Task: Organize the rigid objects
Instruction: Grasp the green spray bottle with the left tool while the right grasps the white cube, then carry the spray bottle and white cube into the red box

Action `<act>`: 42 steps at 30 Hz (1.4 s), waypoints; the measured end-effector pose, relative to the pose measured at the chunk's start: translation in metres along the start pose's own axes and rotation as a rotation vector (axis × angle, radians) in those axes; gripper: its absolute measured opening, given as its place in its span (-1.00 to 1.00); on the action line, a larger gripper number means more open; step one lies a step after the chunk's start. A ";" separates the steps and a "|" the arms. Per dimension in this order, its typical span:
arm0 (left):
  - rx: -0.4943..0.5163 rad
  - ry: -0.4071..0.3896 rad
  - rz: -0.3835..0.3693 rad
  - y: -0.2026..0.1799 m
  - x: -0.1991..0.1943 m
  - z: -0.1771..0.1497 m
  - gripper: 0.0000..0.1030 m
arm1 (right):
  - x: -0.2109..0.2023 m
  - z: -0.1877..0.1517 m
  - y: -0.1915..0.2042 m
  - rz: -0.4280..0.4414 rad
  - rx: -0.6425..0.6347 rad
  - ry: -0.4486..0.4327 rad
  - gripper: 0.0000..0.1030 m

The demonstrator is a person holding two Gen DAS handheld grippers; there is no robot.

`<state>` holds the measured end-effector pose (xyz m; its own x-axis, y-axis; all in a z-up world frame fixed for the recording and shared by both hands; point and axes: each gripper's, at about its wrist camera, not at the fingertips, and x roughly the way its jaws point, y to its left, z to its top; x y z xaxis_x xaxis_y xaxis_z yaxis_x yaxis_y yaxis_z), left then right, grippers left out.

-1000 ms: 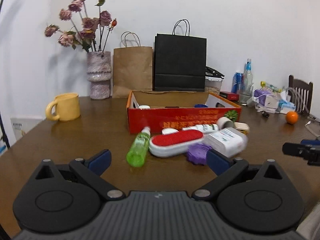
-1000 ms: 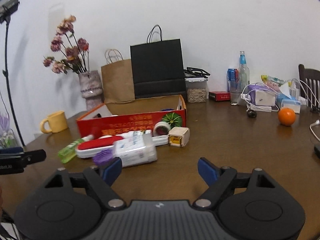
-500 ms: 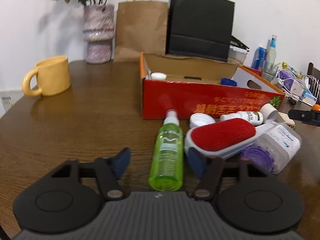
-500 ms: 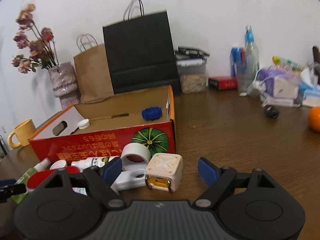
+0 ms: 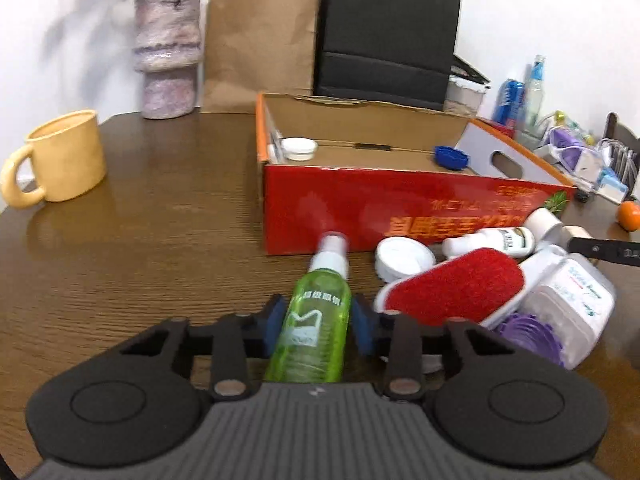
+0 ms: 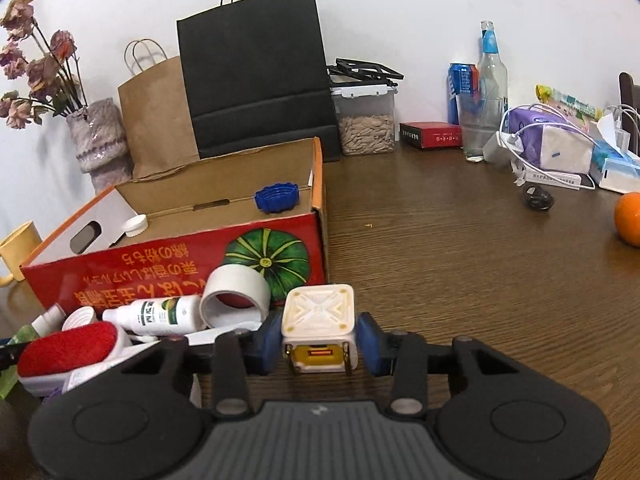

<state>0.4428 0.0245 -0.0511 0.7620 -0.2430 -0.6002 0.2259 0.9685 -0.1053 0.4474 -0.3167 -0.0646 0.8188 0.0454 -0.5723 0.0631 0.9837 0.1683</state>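
A green spray bottle [image 5: 320,300] lies on the wooden table in front of the red cardboard box [image 5: 360,208]. My left gripper [image 5: 319,322] is closing on it, and both blue pads touch its sides. In the right wrist view a white cube with a yellow face [image 6: 318,312] sits between the pads of my right gripper [image 6: 319,340], which is closing and presses its sides. Beside them lie a red lint brush [image 5: 452,288], a white bottle [image 6: 160,314], a tape roll [image 6: 236,292] and a clear tub [image 5: 568,312]. The box holds a white cap [image 5: 298,148] and a blue cap [image 6: 277,199].
A yellow mug [image 5: 60,160] stands at the left, and a vase [image 5: 168,52] and paper bags [image 5: 384,32] stand behind the box. An orange [image 6: 630,218], cables, bottles and packets crowd the far right. Bare table [image 6: 460,272] lies right of the box.
Both grippers moved forward and down to the pile. The left jaws narrowed around the green bottle, and the right jaws narrowed around the white cube.
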 end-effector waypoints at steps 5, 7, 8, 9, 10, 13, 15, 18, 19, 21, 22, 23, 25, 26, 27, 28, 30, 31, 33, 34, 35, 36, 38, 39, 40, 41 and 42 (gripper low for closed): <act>0.023 -0.016 0.050 -0.009 -0.022 -0.008 -0.39 | 0.000 0.001 0.000 -0.014 0.004 0.009 -0.25; 0.017 -0.064 0.060 -0.010 -0.046 -0.013 -0.39 | -0.013 -0.002 0.002 -0.009 -0.004 0.001 -0.26; 0.005 -0.085 0.074 -0.010 -0.060 -0.015 -0.39 | -0.022 -0.005 0.003 -0.005 -0.016 -0.007 -0.26; -0.007 -0.109 0.090 -0.010 -0.076 -0.019 -0.39 | -0.034 -0.009 0.004 0.000 -0.025 -0.022 -0.26; -0.011 -0.138 0.104 -0.012 -0.092 -0.022 -0.39 | -0.046 -0.013 0.005 0.007 -0.030 -0.043 -0.26; -0.002 -0.251 0.162 -0.025 -0.143 -0.037 -0.39 | -0.094 -0.032 0.013 0.026 -0.062 -0.143 -0.26; 0.005 -0.315 0.186 -0.039 -0.174 -0.048 -0.39 | -0.126 -0.047 0.022 0.016 -0.089 -0.203 -0.26; -0.024 -0.373 0.161 -0.059 -0.213 -0.065 -0.39 | -0.177 -0.073 0.039 0.033 -0.121 -0.306 -0.26; -0.039 -0.384 0.146 -0.065 -0.223 -0.070 -0.39 | -0.194 -0.082 0.046 0.042 -0.127 -0.337 -0.26; -0.055 -0.401 0.115 -0.077 -0.244 -0.083 -0.39 | -0.226 -0.104 0.058 0.072 -0.126 -0.386 -0.26; -0.057 -0.408 0.104 -0.084 -0.252 -0.090 -0.39 | -0.239 -0.113 0.062 0.089 -0.117 -0.403 -0.26; -0.054 -0.415 0.095 -0.088 -0.260 -0.095 -0.39 | -0.252 -0.123 0.066 0.106 -0.111 -0.416 -0.26; -0.027 -0.423 0.075 -0.097 -0.272 -0.105 -0.39 | -0.271 -0.138 0.071 0.131 -0.094 -0.423 -0.26; -0.015 -0.427 0.067 -0.101 -0.275 -0.109 -0.39 | -0.279 -0.144 0.072 0.151 -0.096 -0.423 -0.26; -0.004 -0.428 0.063 -0.106 -0.279 -0.113 -0.39 | -0.285 -0.147 0.073 0.159 -0.106 -0.421 -0.26; 0.004 -0.429 0.060 -0.108 -0.282 -0.116 -0.39 | -0.291 -0.150 0.075 0.162 -0.121 -0.424 -0.26; 0.006 -0.436 0.050 -0.112 -0.288 -0.121 -0.39 | -0.301 -0.154 0.076 0.155 -0.130 -0.439 -0.26; 0.006 -0.441 0.044 -0.113 -0.291 -0.122 -0.39 | -0.305 -0.155 0.075 0.154 -0.128 -0.443 -0.26; 0.004 -0.450 0.042 -0.113 -0.294 -0.124 -0.39 | -0.309 -0.153 0.072 0.148 -0.121 -0.453 -0.26; 0.004 -0.452 0.043 -0.112 -0.294 -0.123 -0.39 | -0.309 -0.153 0.071 0.145 -0.125 -0.451 -0.26; 0.002 -0.451 0.044 -0.112 -0.292 -0.123 -0.39 | -0.308 -0.153 0.070 0.142 -0.123 -0.451 -0.26; -0.001 -0.446 0.043 -0.111 -0.290 -0.122 -0.39 | -0.308 -0.154 0.070 0.140 -0.119 -0.448 -0.26; -0.009 -0.431 0.040 -0.109 -0.283 -0.120 -0.39 | -0.302 -0.152 0.067 0.140 -0.111 -0.437 -0.26; -0.012 -0.421 0.042 -0.107 -0.278 -0.119 -0.39 | -0.298 -0.152 0.066 0.139 -0.104 -0.431 -0.26; -0.013 -0.412 0.043 -0.106 -0.273 -0.118 -0.39 | -0.294 -0.151 0.065 0.136 -0.102 -0.425 -0.26; -0.016 -0.403 0.044 -0.105 -0.267 -0.114 -0.39 | -0.289 -0.150 0.064 0.133 -0.100 -0.417 -0.26; -0.018 -0.396 0.044 -0.103 -0.261 -0.111 -0.39 | -0.283 -0.146 0.062 0.133 -0.095 -0.406 -0.26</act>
<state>0.1533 -0.0062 0.0283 0.9466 -0.2003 -0.2526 0.1796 0.9784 -0.1027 0.1360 -0.2427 -0.0096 0.9755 0.1190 -0.1851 -0.0950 0.9865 0.1334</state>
